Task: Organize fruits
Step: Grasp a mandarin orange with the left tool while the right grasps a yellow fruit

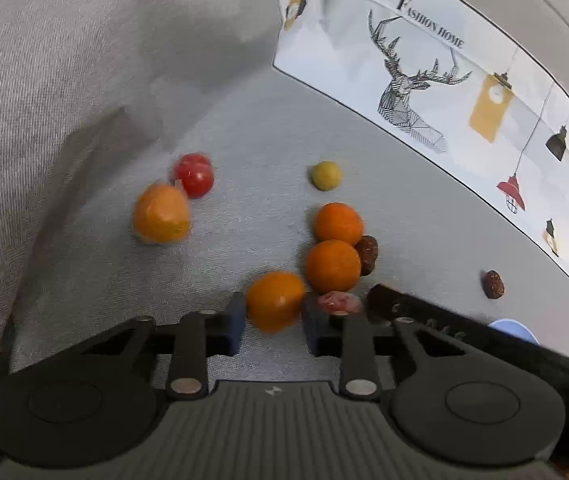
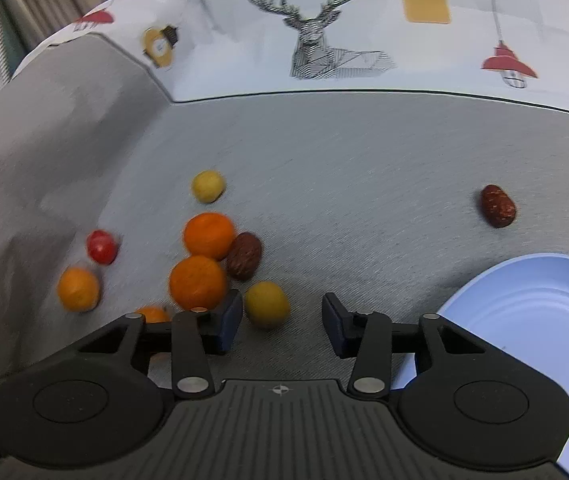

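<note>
Several small fruits lie on grey cloth. In the left wrist view my left gripper (image 1: 274, 316) has its jaws around an orange (image 1: 275, 300); whether they press on it is unclear. Two more oranges (image 1: 334, 266) and a brown date (image 1: 366, 254) lie just beyond, with a red tomato (image 1: 194, 174), a wrapped orange (image 1: 161, 214) and a yellow fruit (image 1: 326, 175) farther off. In the right wrist view my right gripper (image 2: 282, 322) is open and empty, with a yellow fruit (image 2: 267, 304) by its left finger. A pale blue bowl (image 2: 524, 320) sits at the right.
A lone date (image 2: 498, 205) lies on the cloth to the right. A white cloth printed with deer and lamps (image 2: 324, 40) covers the far side. Folded grey fabric (image 1: 64, 100) rises at the left. The right gripper's arm (image 1: 464, 328) crosses the left wrist view.
</note>
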